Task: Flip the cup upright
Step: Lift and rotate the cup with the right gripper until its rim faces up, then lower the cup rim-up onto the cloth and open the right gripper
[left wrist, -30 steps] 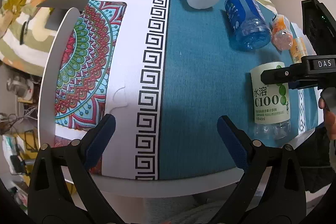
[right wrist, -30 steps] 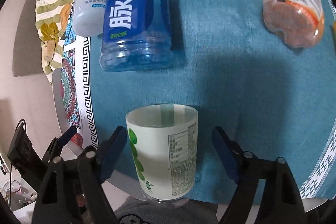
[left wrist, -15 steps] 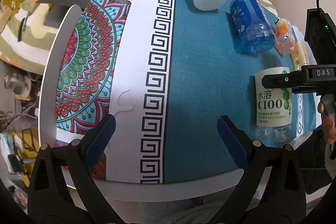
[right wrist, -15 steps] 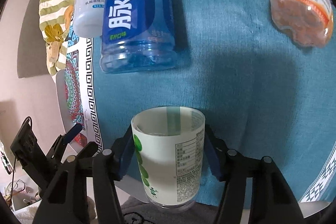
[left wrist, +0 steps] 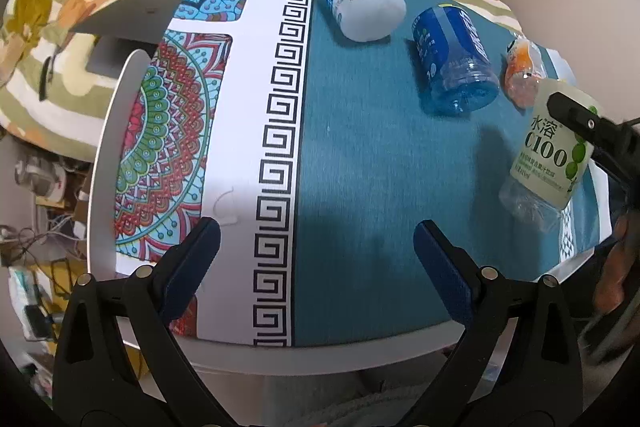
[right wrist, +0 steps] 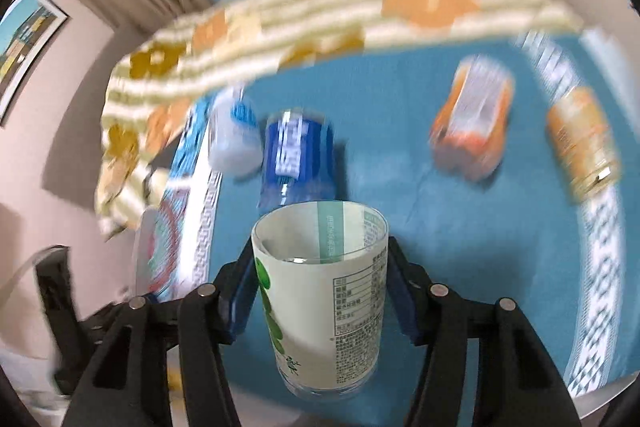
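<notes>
Clear-plastic C100 cup (right wrist: 320, 291), pinched between the right gripper's (right wrist: 320, 297) fingers, tilts mid-flip just above the teal tablecloth (left wrist: 360, 155); next, rotate it mouth-up and set it down, while the left gripper (left wrist: 316, 255) stays spread, empty.

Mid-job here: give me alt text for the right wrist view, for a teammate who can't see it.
The right gripper is shut on the green-labelled cup, its open mouth facing away from the camera over a teal tablecloth. Behind it, blurred by motion, lie a blue cup, a white cup and two orange ones.
</notes>
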`<state>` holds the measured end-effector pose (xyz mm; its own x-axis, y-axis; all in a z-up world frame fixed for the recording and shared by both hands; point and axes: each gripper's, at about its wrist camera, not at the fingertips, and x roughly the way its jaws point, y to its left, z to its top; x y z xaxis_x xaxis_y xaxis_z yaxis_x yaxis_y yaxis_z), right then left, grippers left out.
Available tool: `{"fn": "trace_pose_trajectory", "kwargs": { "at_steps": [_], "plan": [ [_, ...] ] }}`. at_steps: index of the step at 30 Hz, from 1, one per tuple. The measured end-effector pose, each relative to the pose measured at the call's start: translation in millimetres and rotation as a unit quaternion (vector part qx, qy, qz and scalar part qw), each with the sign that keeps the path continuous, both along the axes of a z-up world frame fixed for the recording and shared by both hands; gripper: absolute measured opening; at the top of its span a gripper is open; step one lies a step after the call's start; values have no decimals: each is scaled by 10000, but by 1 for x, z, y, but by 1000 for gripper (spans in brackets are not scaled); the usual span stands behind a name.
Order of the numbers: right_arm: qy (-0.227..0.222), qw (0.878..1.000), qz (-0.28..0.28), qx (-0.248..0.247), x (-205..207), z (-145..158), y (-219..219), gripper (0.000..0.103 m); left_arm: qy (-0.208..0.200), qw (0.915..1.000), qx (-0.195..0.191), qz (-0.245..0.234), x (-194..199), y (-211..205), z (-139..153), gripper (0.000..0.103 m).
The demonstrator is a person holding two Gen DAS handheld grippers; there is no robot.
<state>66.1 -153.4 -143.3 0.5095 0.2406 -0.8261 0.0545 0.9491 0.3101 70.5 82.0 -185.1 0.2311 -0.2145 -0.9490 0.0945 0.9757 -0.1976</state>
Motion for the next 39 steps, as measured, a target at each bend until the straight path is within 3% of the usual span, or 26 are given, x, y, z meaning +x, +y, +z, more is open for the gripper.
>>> {"fn": "trace_pose_trajectory", "kwargs": {
  "at_steps": [5,9,13,24,35,39],
  "plan": [
    [-1233,9869,-112,-1037,-25,-8,25,54,-97,9998,198,9,-1,-2,-3,102],
    [-1789,9734,-26,-1434,-32,-17,40,54,-122,9995,301,58,-6,-1,-10,102],
    [-2039,9670,-92,-1525,-38,-27,46,54,-104,9993,350,73,-10,-1,-15,102],
    [-2061,9669,20,-1505,-70,-28,41,55,-116,9992,365,-64,-19,-12,-17,102],
    [-2043,9689,19,-1396,-78,-28,40,58,-158,9989,430,-35,-28,-18,-11,102],
    [-1890,9727,-42,-1349,-73,-32,39,71,-174,9988,453,-10,-31,-18,-10,102]
  ]
}}
